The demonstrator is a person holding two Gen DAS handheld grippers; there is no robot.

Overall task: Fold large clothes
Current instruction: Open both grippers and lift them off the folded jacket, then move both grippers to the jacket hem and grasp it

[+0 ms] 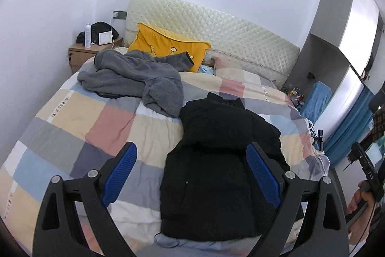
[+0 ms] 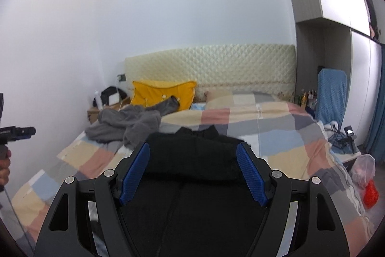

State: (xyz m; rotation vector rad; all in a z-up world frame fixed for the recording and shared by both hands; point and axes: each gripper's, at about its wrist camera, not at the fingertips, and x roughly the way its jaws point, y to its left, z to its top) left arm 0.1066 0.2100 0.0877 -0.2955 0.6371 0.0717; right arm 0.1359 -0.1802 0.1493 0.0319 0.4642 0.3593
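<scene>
A black jacket (image 1: 216, 160) lay folded into a compact stack on the checked quilt (image 1: 72, 124), near the foot of the bed. Both grippers were held above it: the left gripper (image 1: 192, 172) and the right gripper (image 2: 193, 172), jaws spread wide, nothing clamped between the blue pads (image 1: 120, 172). This garment's fold appeared finished, though its near edge was hidden. A grey fleece (image 1: 134, 78) lay crumpled beside the yellow pillow (image 1: 166, 42), unfolded. It would probably be taken next, calling for a reach up the bed and a pinch at its shoulders or hem.
</scene>
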